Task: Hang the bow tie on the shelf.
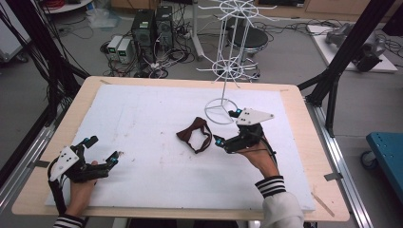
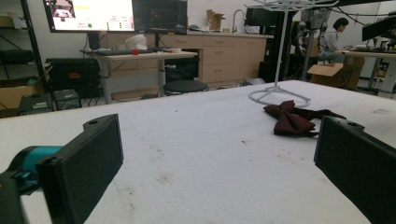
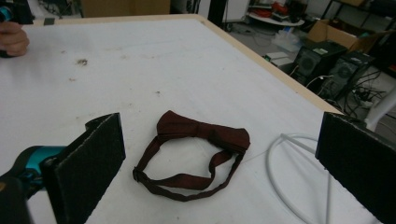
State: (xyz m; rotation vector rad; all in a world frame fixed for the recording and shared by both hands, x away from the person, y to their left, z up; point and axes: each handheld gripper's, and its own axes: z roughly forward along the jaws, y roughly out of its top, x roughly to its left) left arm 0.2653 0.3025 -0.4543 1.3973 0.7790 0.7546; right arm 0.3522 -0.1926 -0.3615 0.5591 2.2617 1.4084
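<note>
- White padding [image 1: 157,142] covers most of the wooden desk [image 1: 304,142], leaving a bare wood border on every side
- One dark red bow tie [image 1: 196,135] lies flat near the middle of the padding, its strap looped out beside the knot; in the right gripper view it [image 3: 201,133] sits between the two jaws and well ahead of them, touching neither
- One white wire rack [image 1: 227,66] stands at the far middle of the desk, its ring base [image 1: 221,111] just beyond the bow tie and just beside the right hand-held gripper [image 1: 227,129]
- Two hand-held grippers are on the desk, one per hand: the right one has its jaws spread wide, facing the bow tie from the right
- Left hand-held gripper [image 1: 100,151] rests near the front left corner, jaws spread wide with nothing between them, well apart from the bow tie [image 2: 292,119]
- Wide bare padding lies between the left hand-held gripper and the bow tie, and along the far left side
</note>
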